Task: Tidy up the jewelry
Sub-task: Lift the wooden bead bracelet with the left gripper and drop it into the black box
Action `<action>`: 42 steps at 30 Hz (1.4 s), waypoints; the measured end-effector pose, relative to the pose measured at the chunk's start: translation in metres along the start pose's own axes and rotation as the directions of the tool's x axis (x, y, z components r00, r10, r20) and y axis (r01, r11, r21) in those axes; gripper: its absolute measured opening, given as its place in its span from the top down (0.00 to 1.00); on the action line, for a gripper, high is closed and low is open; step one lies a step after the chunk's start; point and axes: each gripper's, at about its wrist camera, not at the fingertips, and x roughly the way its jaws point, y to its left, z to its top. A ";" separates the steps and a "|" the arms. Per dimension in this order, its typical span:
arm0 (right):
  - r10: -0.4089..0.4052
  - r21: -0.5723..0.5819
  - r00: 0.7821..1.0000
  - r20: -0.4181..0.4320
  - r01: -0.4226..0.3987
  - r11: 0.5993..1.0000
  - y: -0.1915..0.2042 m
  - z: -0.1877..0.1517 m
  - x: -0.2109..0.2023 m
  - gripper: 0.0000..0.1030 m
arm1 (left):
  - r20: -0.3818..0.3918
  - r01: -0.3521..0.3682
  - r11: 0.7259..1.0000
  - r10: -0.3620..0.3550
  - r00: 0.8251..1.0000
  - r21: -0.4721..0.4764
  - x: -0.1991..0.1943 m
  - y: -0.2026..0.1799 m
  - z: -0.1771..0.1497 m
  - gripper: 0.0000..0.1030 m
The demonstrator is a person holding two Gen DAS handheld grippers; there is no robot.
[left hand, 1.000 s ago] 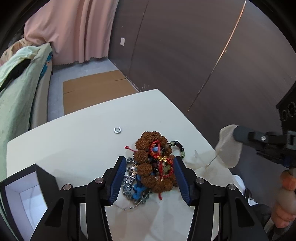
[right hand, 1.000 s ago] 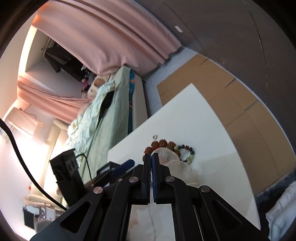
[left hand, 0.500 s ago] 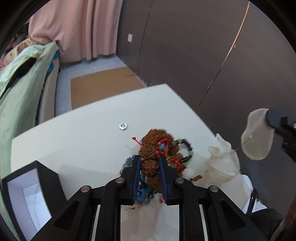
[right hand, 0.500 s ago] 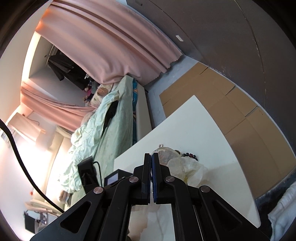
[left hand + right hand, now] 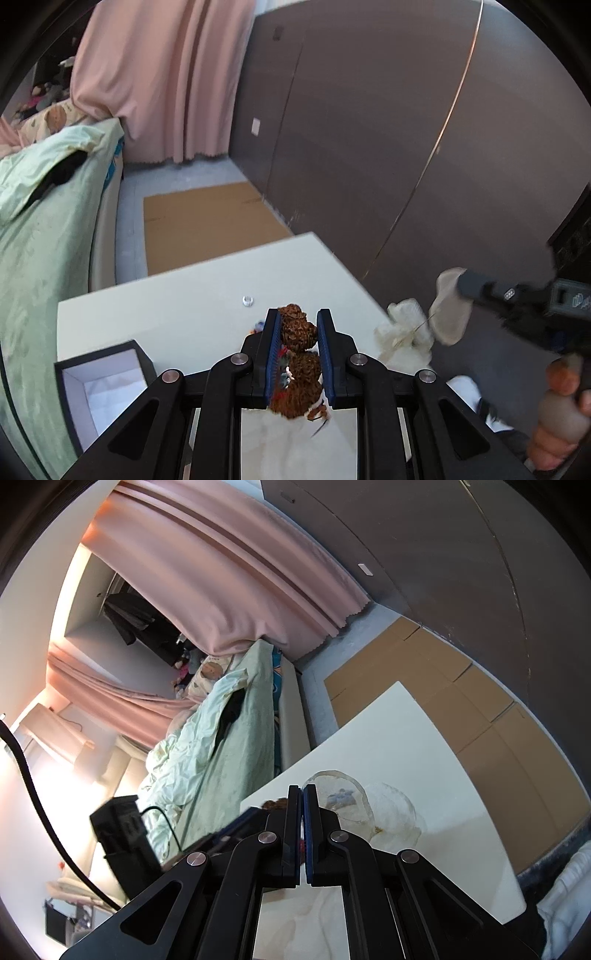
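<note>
My left gripper [image 5: 298,325] is shut on a brown knobbly seed-bead bracelet [image 5: 300,365] and holds it above the white table [image 5: 177,317]. A small silver ring [image 5: 247,300] lies on the table beyond it. My right gripper [image 5: 302,794] is shut on a sheer white organza pouch [image 5: 347,805], held up off the table; the pouch also shows at the right of the left wrist view [image 5: 448,314]. A second sheer pouch [image 5: 404,332] lies at the table's right edge. An open black box with white lining [image 5: 107,391] stands at the lower left.
A bed with a green quilt [image 5: 40,236] runs along the left of the table. Cardboard sheets [image 5: 207,221] lie on the floor beyond the table. A dark panelled wall [image 5: 406,129] stands behind. The person's hand [image 5: 561,406] grips the right handle.
My left gripper closed on the brown bracelet and lifted it off the jewelry pile. My right gripper raised the pouch and moved it closer to the left one.
</note>
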 end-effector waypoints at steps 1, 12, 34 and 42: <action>0.001 -0.001 1.000 -0.001 -0.001 1.000 0.001 -0.001 0.000 0.97 | 0.014 0.009 1.000 -0.008 1.000 -0.006 -0.005 0.002 0.002 0.80; 0.023 -0.013 1.000 -0.013 -0.023 1.000 0.015 -0.013 -0.003 0.97 | 0.004 -0.006 1.000 0.006 1.000 -0.029 -0.019 0.011 -0.003 0.80; 0.217 -0.056 0.969 -0.114 -0.224 0.973 0.084 -0.046 0.059 0.97 | 0.170 -0.089 0.986 0.113 0.979 -0.142 -0.104 0.073 0.000 0.80; 0.262 -0.083 0.952 -0.157 -0.277 0.957 0.114 -0.065 0.095 0.97 | 0.208 -0.116 0.970 0.161 0.965 -0.212 -0.129 0.105 -0.001 0.80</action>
